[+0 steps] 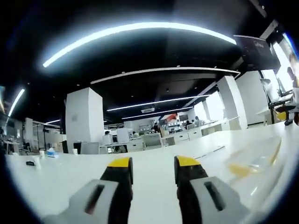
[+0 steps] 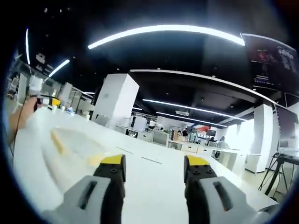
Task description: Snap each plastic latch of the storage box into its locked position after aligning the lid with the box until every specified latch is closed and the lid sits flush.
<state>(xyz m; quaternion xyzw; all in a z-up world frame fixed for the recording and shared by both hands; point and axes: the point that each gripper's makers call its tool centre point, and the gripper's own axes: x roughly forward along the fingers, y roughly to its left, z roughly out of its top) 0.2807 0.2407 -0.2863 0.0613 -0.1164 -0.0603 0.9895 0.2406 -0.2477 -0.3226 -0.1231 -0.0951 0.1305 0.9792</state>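
Translucent plastic lid (image 2: 70,149), yellow latches, smooth white table (image 1: 154,186)

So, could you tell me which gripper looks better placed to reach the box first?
Probably the right gripper: the translucent box lies close beside its open jaws. From the left gripper, it sits further off.

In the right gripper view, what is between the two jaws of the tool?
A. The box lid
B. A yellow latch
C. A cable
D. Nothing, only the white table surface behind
D: the right tool stands with its yellow-tipped jaws apart and only the bare white table shows in the gap; the pale box with yellow latches lies off to the left.
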